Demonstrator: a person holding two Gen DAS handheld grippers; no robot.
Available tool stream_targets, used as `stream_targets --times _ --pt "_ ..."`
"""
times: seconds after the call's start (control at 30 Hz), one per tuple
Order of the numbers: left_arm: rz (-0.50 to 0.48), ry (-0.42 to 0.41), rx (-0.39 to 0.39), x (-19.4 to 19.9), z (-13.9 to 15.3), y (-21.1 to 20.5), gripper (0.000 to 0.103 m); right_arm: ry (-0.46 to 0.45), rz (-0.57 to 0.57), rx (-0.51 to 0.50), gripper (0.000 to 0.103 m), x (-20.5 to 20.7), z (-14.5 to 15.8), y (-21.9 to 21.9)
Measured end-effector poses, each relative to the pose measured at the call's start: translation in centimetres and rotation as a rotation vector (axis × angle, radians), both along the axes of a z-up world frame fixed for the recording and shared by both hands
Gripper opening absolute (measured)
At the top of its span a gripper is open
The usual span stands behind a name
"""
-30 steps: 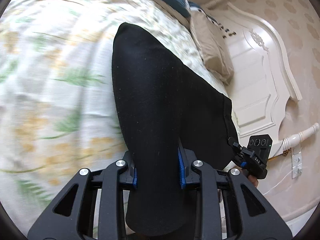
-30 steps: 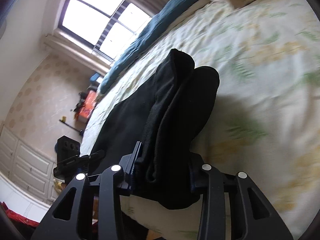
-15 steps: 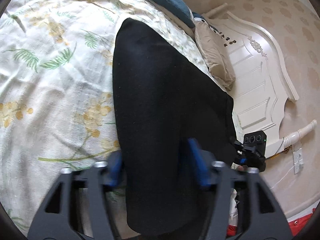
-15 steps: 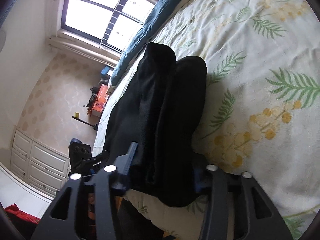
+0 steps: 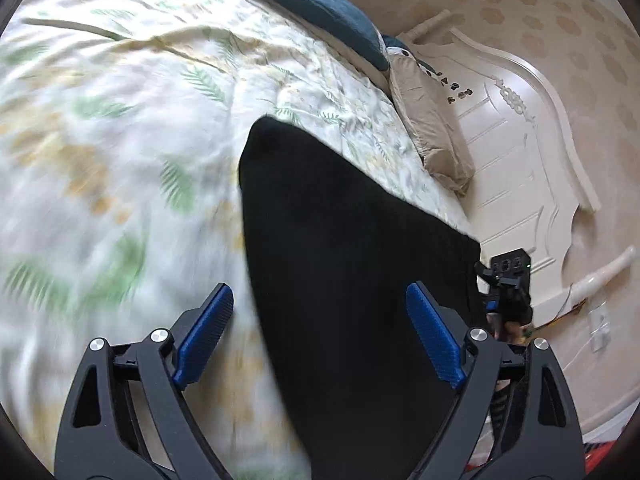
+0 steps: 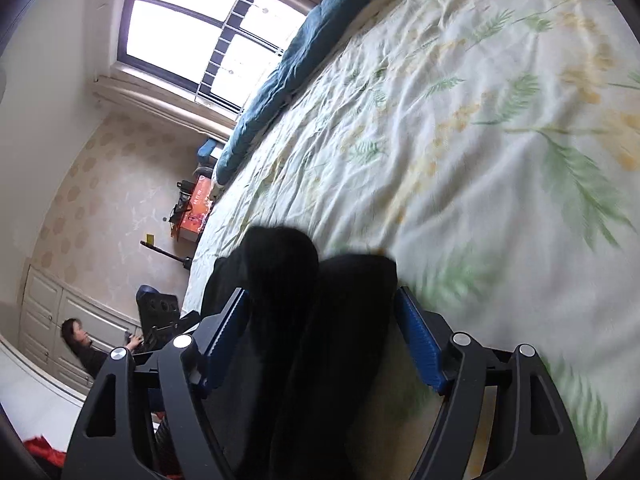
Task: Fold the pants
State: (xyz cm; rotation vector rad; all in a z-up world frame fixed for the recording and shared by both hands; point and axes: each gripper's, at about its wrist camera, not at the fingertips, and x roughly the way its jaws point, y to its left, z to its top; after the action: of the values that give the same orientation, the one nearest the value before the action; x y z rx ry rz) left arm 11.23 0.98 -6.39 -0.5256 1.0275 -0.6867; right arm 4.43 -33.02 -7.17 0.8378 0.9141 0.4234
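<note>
The black pants lie folded on the floral bed cover, near the bed's edge. My left gripper is open, its blue pads spread wide on either side of the pants' near end, not touching the cloth. In the right wrist view the pants show as a thick folded bundle lying between the fingers. My right gripper is open, its blue pads stand apart beside the bundle. The right gripper also shows in the left wrist view.
A beige pillow and a dark blue blanket lie at the bed's head by the white headboard. In the right wrist view there are a window, white cabinets, an orange box and a person.
Both grippers have opened and let go of the pants. Both have pulled back from the cloth, which now lies on the bed.
</note>
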Motion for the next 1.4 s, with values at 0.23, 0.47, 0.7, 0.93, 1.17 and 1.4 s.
stream_targets --times 0.23,0.47,0.7,0.93,1.17,1.4 --pt "-0.049 0.019 0.012 4.4 -0.4 -1.6 0.091 -0.014 0.037 -0.017 0.064 2.0 -0.1 1.6" --pt "-0.07 -0.018 0.069 4.3 0.0 -1.8 0.037 -0.048 0.027 0.035 0.036 1.4 -0.3 2.0" --pt "-0.053 -0.076 0.17 4.9 2.0 -2.6 0.025 -0.112 0.014 0.029 0.032 2.3 2.1 2.2" --pt "-0.03 -0.111 0.197 9.1 4.4 -2.7 0.023 -0.152 -0.007 0.041 0.032 6.3 3.2 1.7" --pt "0.011 -0.113 0.223 15.3 5.3 -2.2 0.023 -0.173 -0.011 0.057 0.032 12.3 3.4 1.4" --pt "0.029 -0.037 0.239 20.7 2.3 -2.1 0.023 -0.091 -0.021 0.081 0.032 17.3 0.3 0.7"
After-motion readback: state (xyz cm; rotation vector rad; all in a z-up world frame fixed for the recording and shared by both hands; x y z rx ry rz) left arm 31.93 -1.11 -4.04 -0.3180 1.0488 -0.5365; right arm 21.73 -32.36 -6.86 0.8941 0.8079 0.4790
